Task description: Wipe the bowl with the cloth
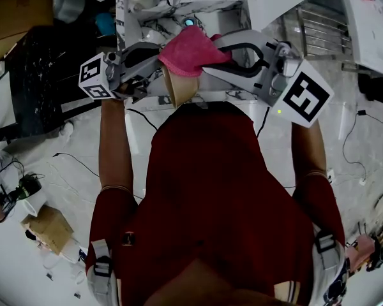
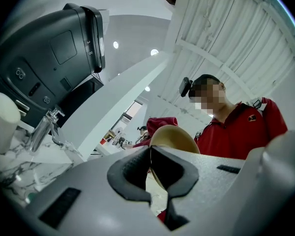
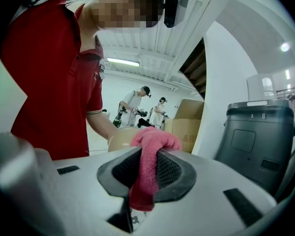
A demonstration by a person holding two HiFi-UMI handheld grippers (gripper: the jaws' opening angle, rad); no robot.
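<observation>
Head view: bowl [image 1: 182, 87] on edge, rim clenched in left hand-held gripper [image 1: 154, 75], cloth [image 1: 190, 50] clenched in right hand-held gripper [image 1: 209, 62].

Against the bowl [image 1: 182, 88], the cloth [image 1: 190, 51] is fuzzy pink terry. The bowl itself looks smooth and tan. Beyond the bowl, the worktop [image 1: 123, 27] is marble-veined.

The dark machine [image 3: 253, 146] bears a white 8 on its rim; the cardboard box [image 3: 188, 124] has unreadable print.

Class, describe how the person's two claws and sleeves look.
The left claw and right claw are pale grey with dark ribbed pads. Each carries a white cube with black square markers. The sleeves are short and red.
</observation>
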